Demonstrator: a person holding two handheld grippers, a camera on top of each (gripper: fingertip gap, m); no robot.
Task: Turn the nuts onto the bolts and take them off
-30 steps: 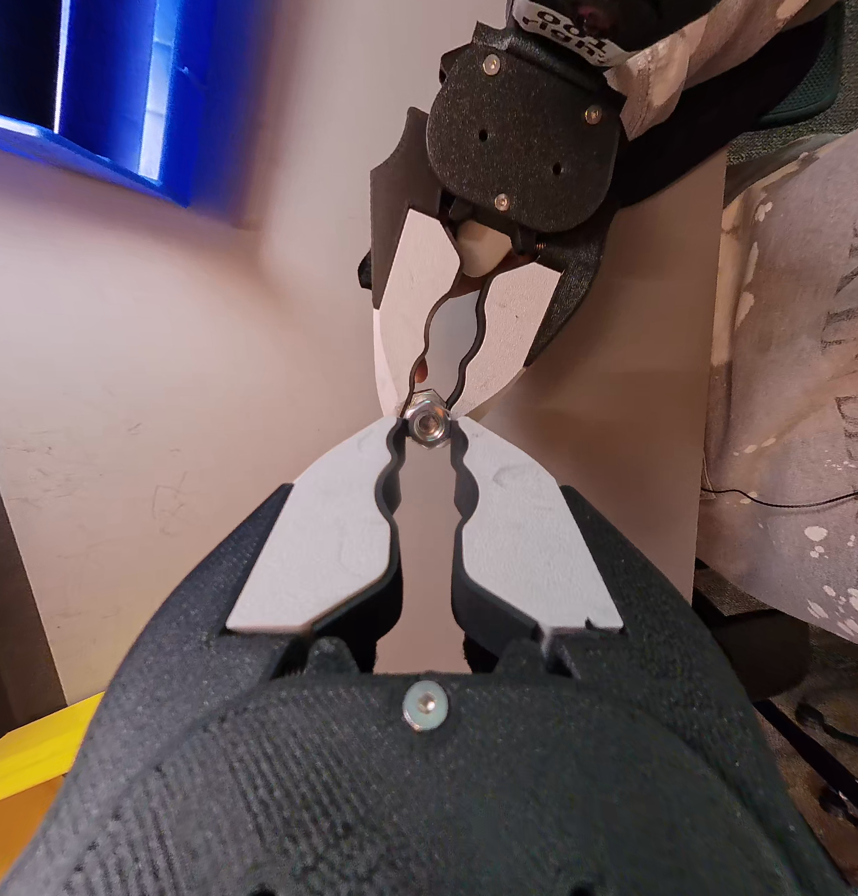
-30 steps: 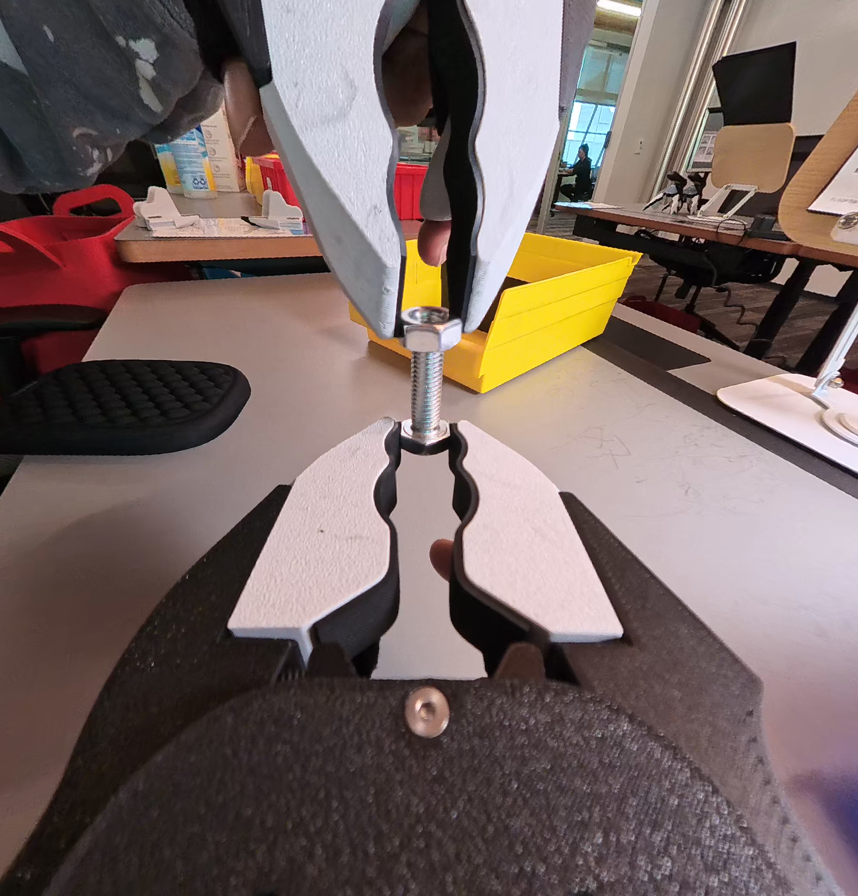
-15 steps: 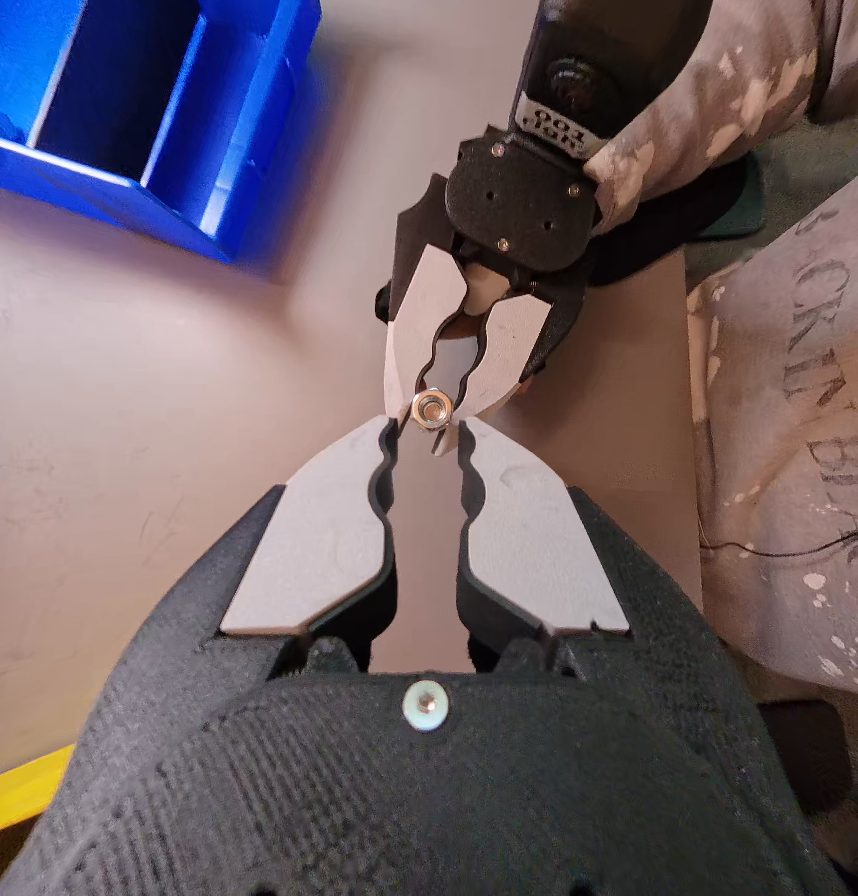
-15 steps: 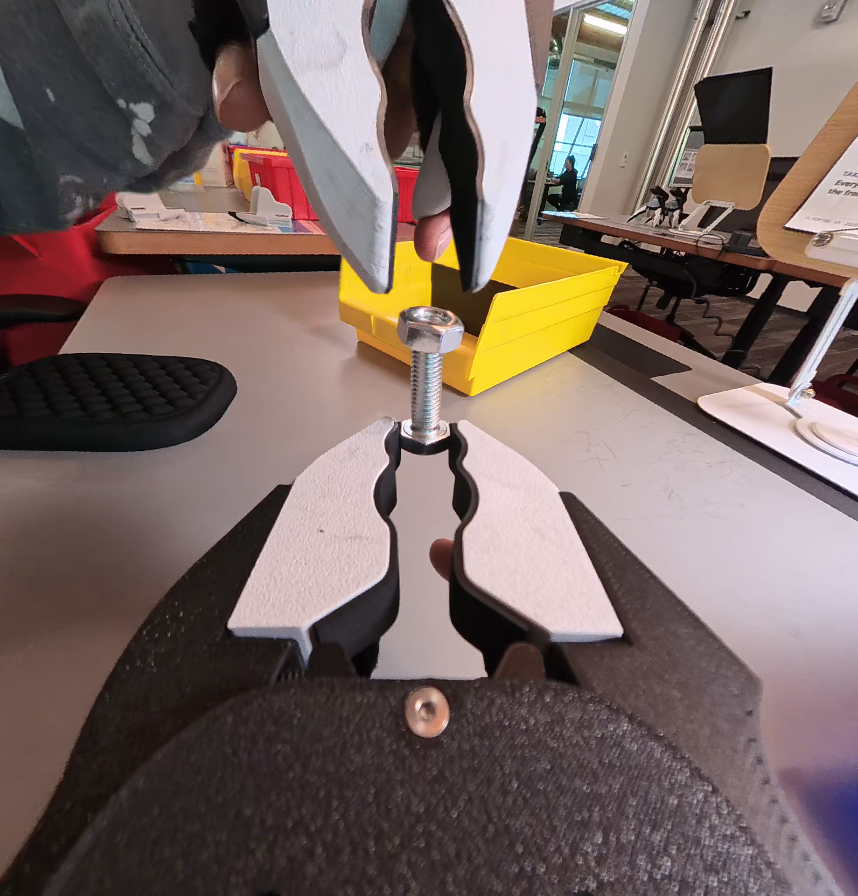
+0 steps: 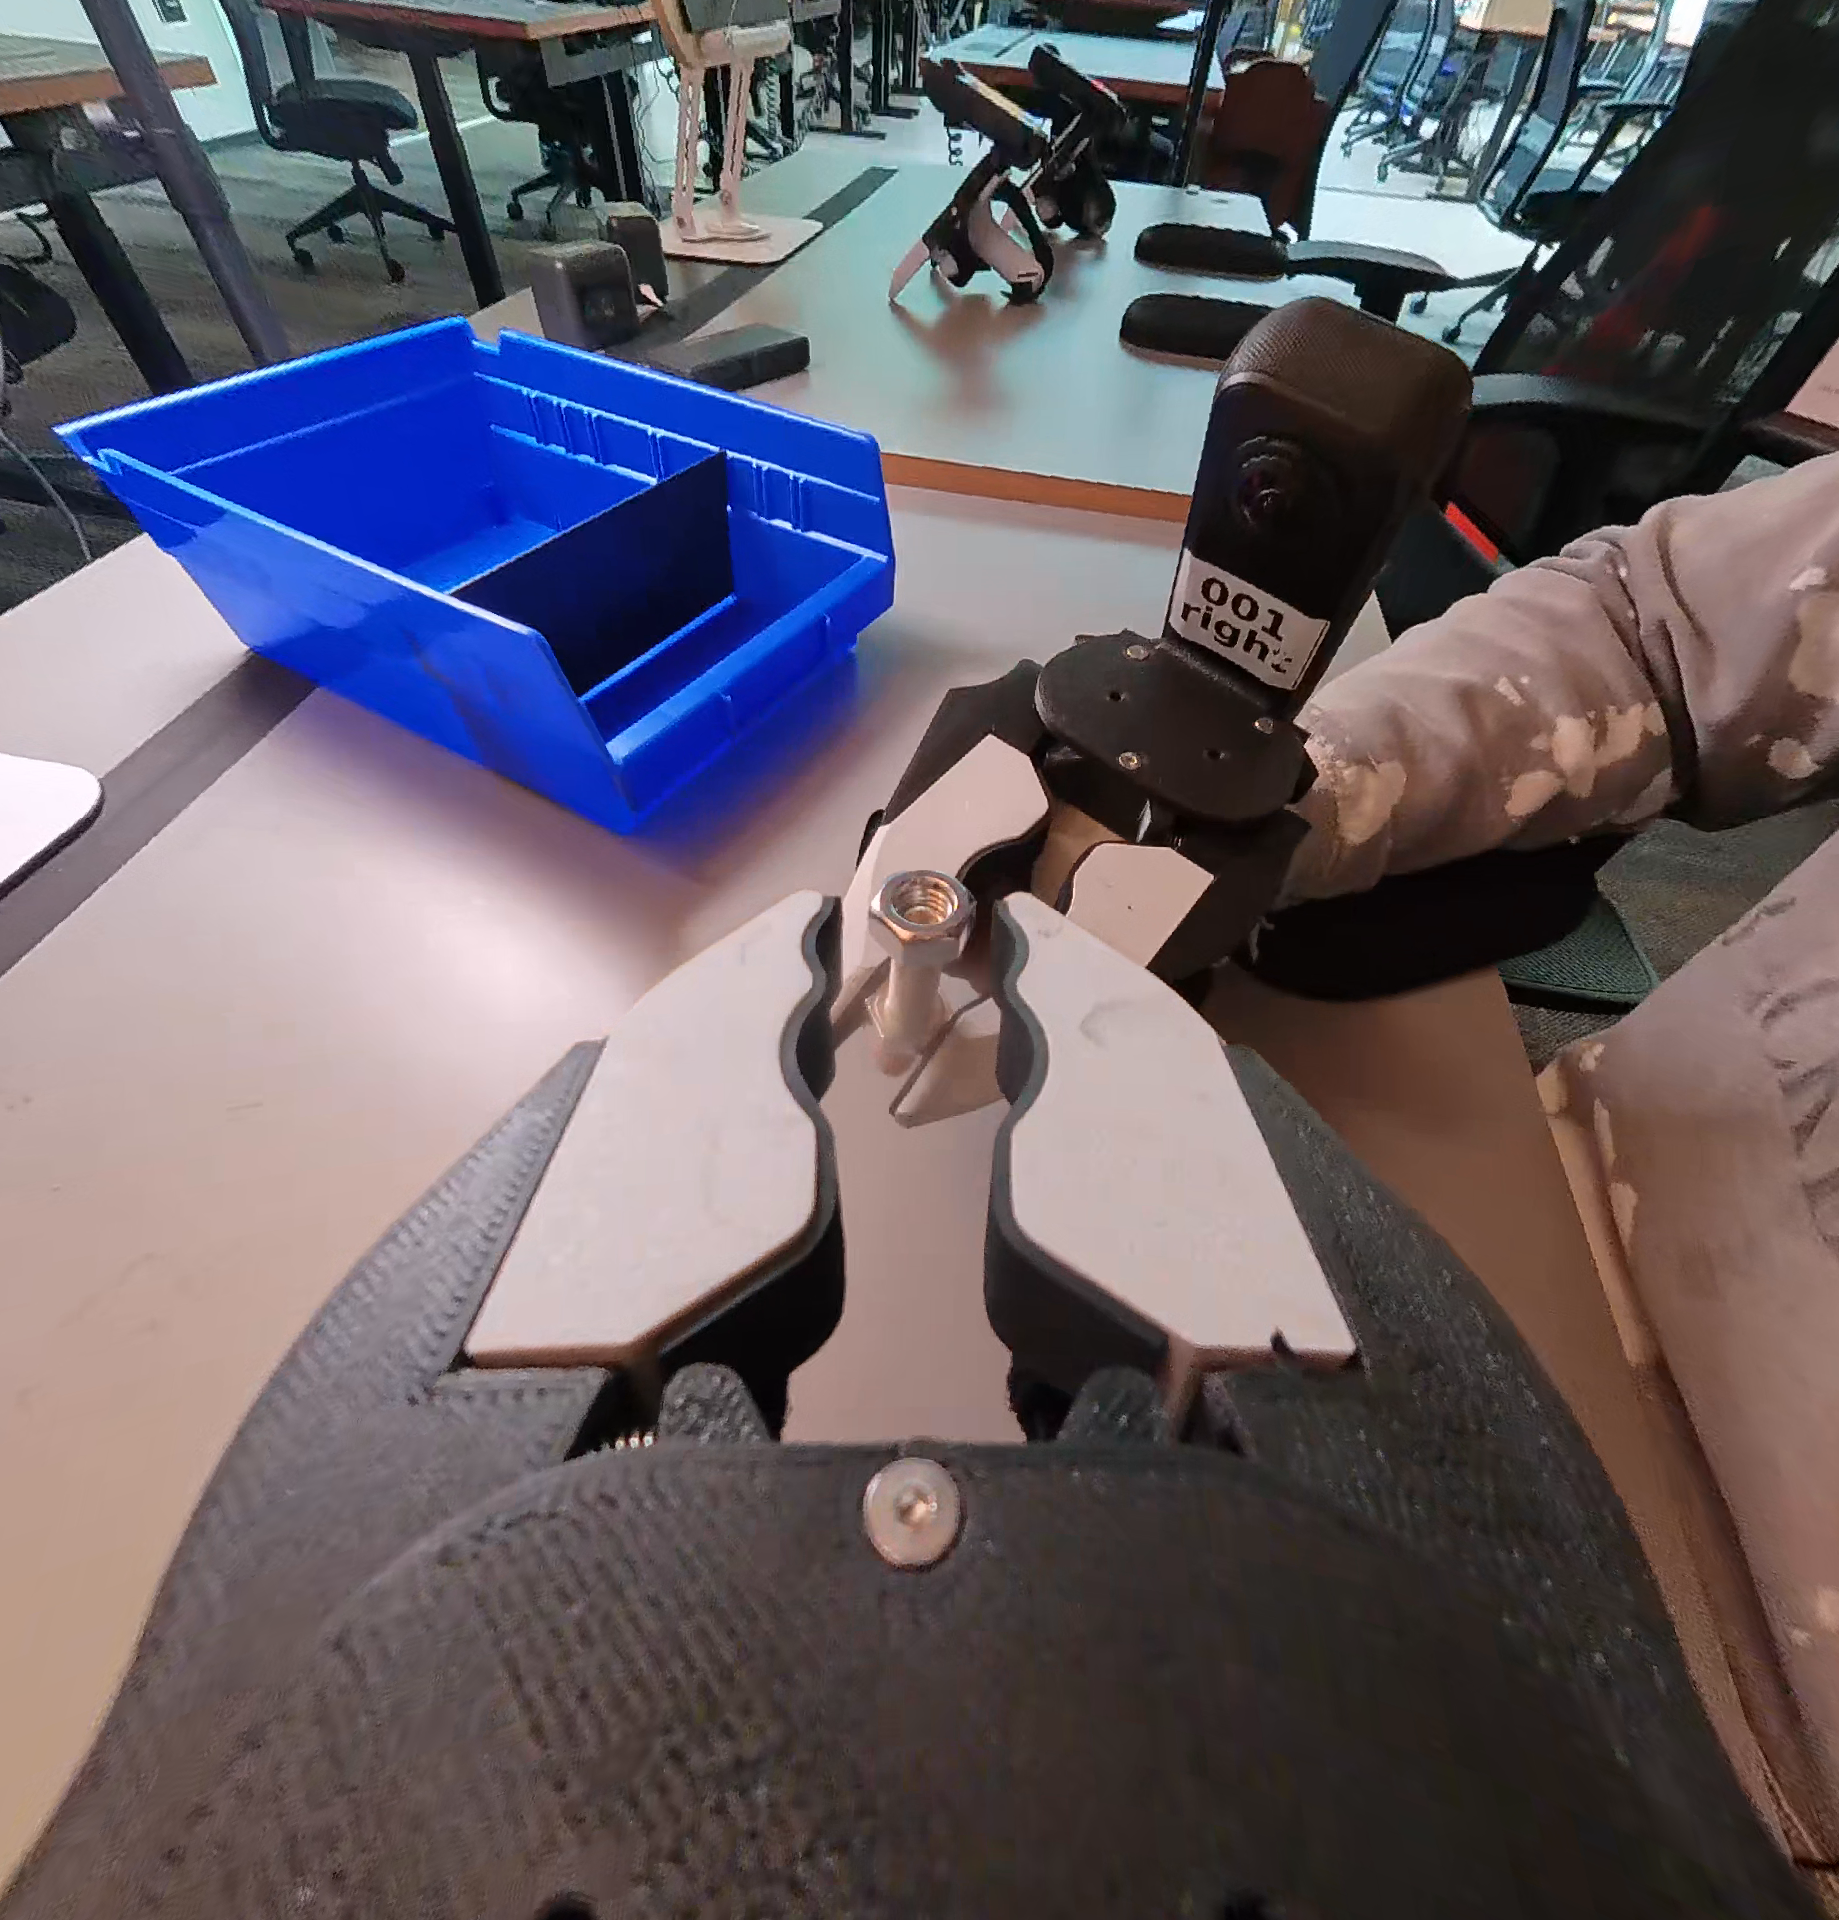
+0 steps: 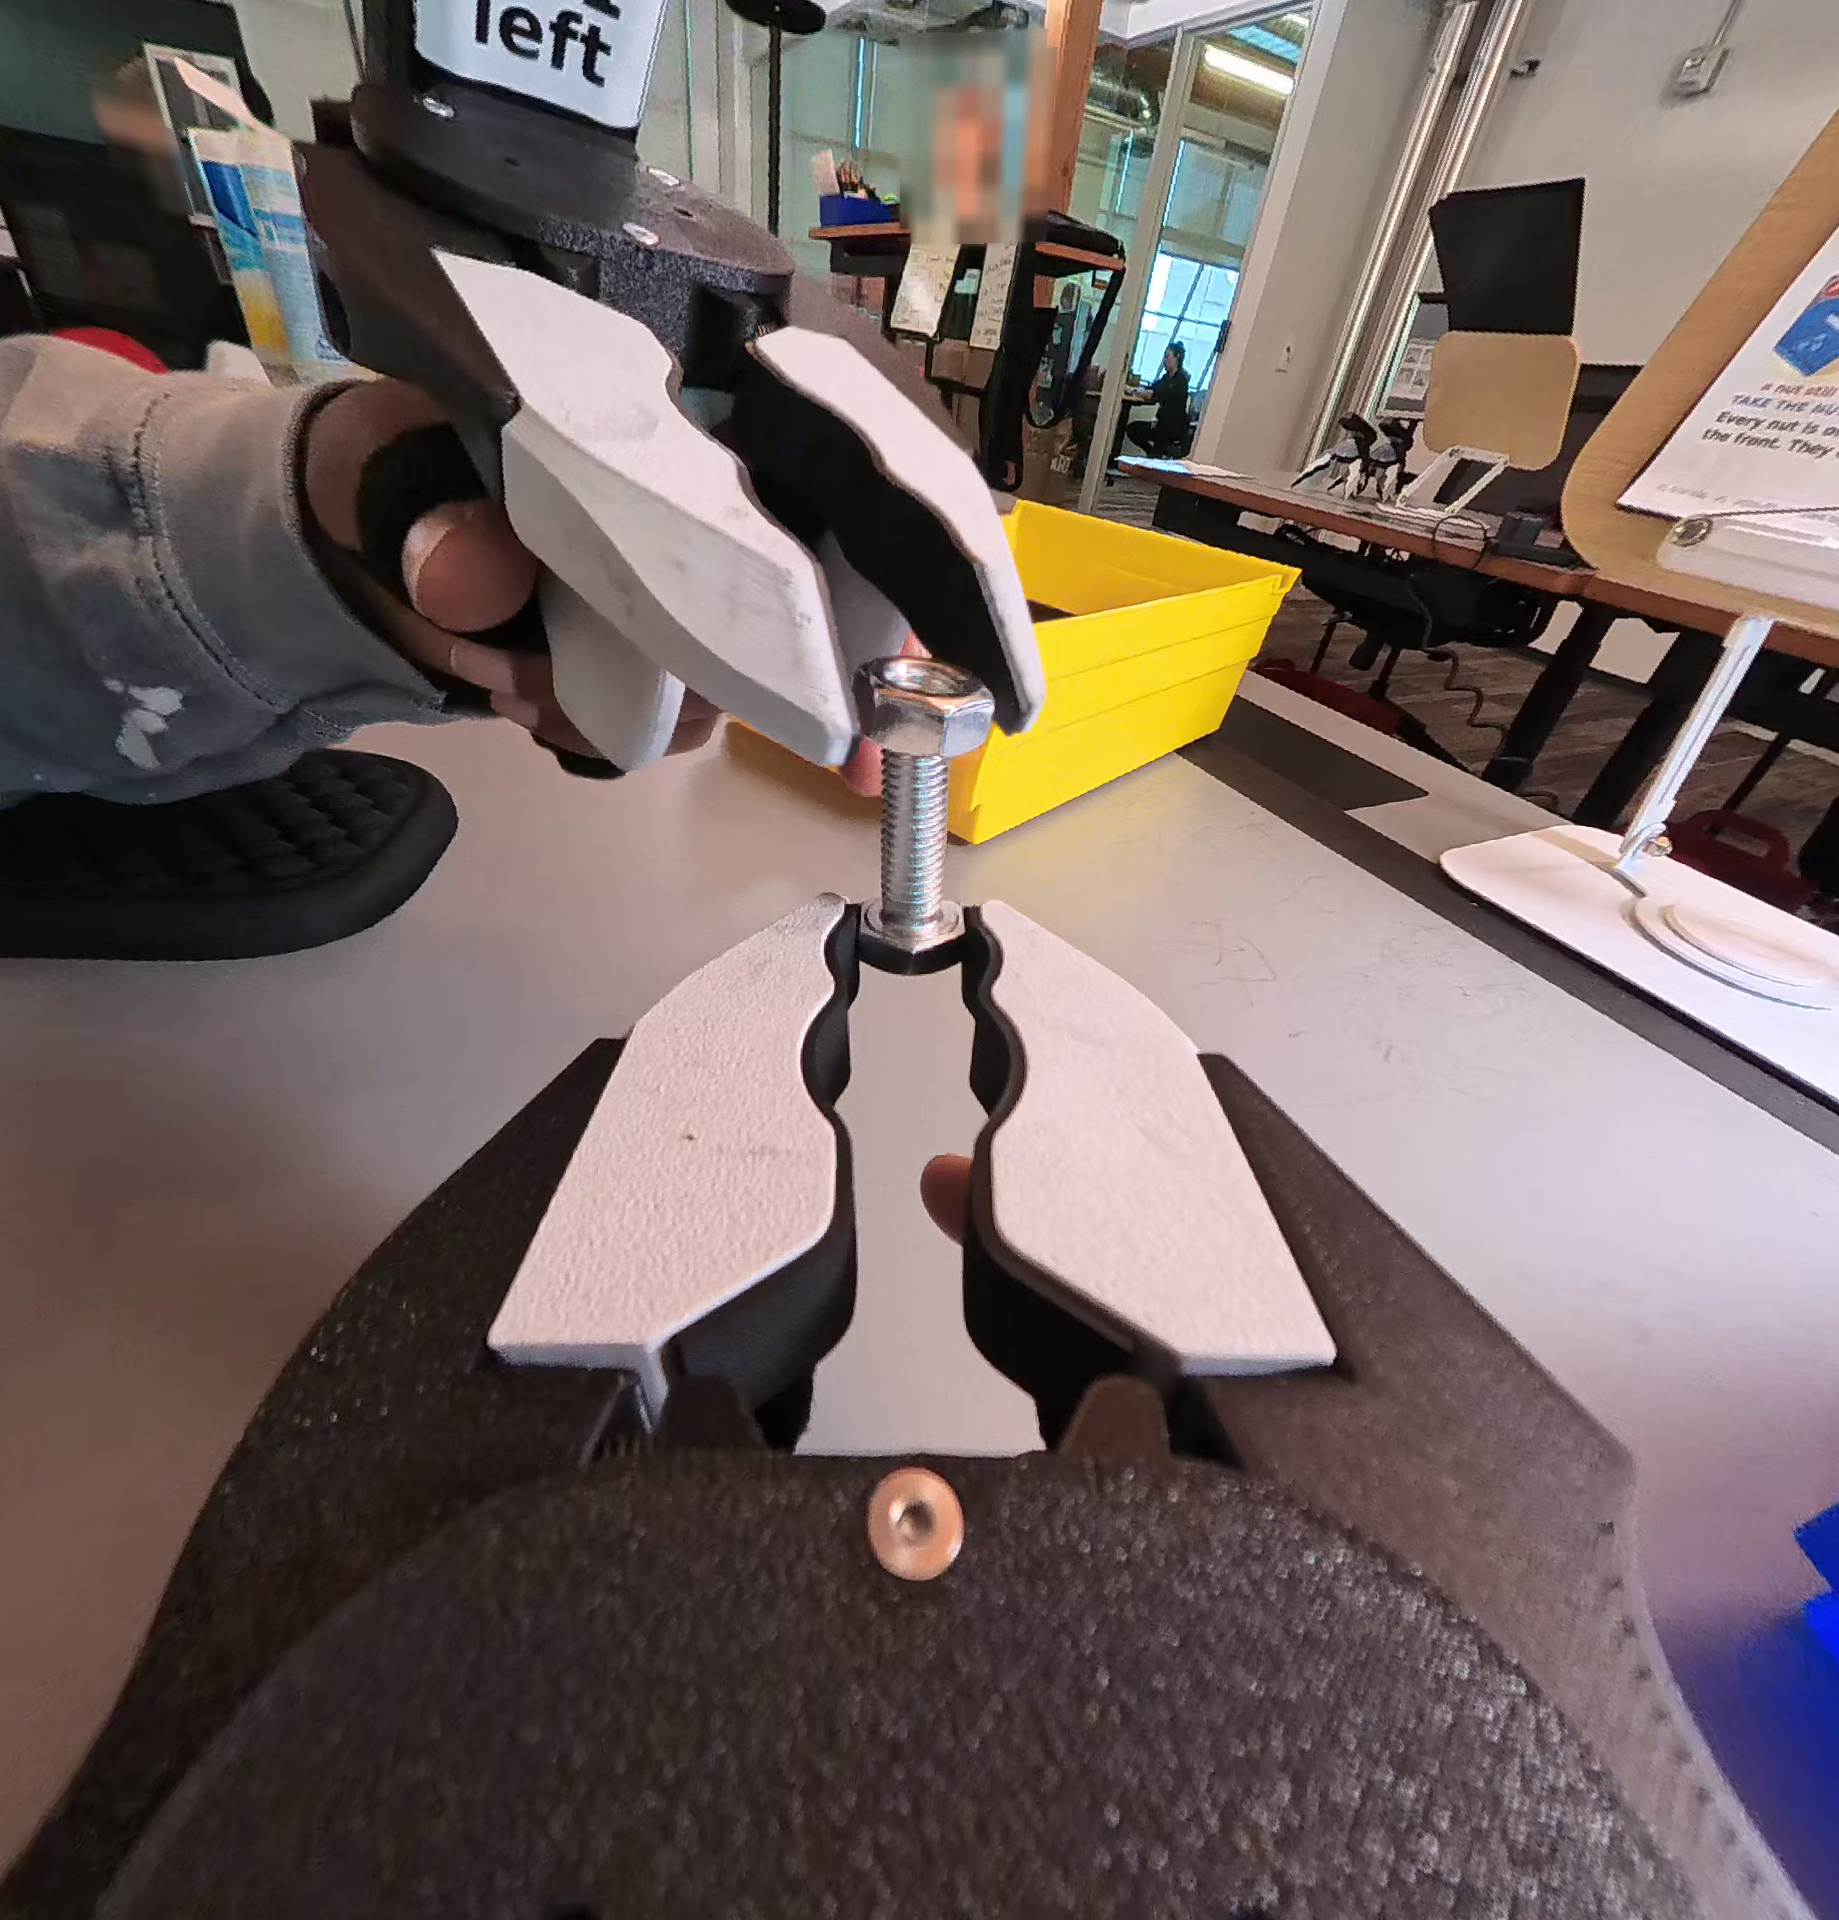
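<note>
The left gripper [image 6: 920, 717], swung round from above, is open beside the nut [image 6: 923, 707] atop the bolt [image 6: 917, 836], squeezed upright by the right gripper [image 6: 910, 920], so another turn seems next.

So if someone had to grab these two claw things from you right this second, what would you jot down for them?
Right gripper: shut on the bolt's lower end, holding it upright above the table.
Left gripper: open, fingertips on either side of the nut, not clamping it.
The nut sits at the very top of the bolt's thread.
Yellow bin behind, blue bin to the side.
Left to do: grip the nut and turn. I cannot tell whether it is going on or coming off.
</note>
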